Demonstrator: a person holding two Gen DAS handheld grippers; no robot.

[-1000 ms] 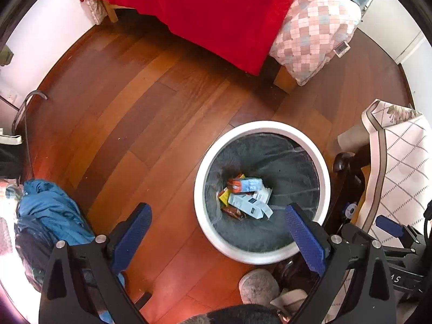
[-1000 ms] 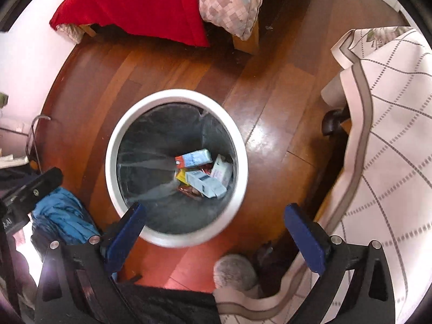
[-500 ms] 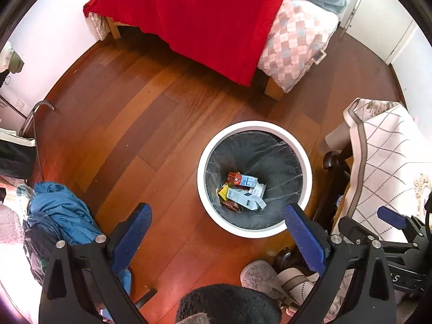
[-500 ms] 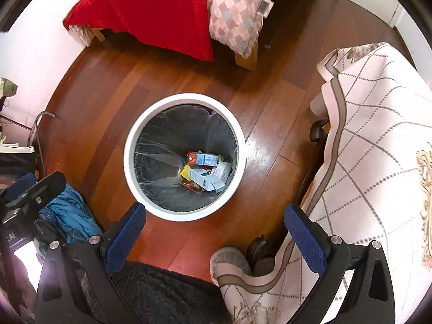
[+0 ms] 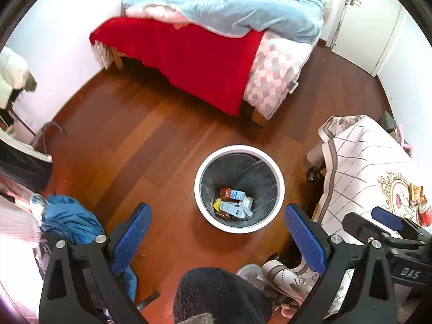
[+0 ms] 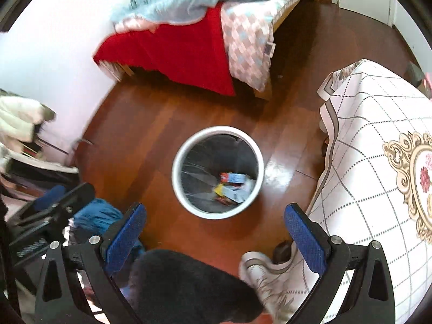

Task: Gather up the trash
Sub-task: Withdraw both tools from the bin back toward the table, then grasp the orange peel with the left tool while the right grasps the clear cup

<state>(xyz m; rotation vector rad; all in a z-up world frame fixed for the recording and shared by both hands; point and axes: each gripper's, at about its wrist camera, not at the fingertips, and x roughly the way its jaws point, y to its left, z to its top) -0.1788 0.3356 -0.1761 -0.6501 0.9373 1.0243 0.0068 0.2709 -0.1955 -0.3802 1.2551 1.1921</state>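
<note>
- Left gripper, low in the frame: blue textured pads on black angular arms, spread wide, empty.
- Right gripper, likewise low in its frame: same blue pads, spread wide, pinching nothing.
- Round white waste bin with a grey plastic liner, standing upright on the floor, framed between and just above the left pads; in the right view centred, a little above the gap, slightly blurred.
- Trash heaped at the bin's bottom, toward its lower right wall: small cartons in blue, white, orange-red and yellow; seen again from the right.
- Glossy reddish-brown plank floor around the bin.
- Dark fuzzy shape at bottom centre, a patterned slipper beside it.
- Crumpled blue cloth at lower left.
- Quilted cream cover with grid lines at right.
- Bed at the top with red blanket, checked pink quilt, pale blue duvet.
</note>
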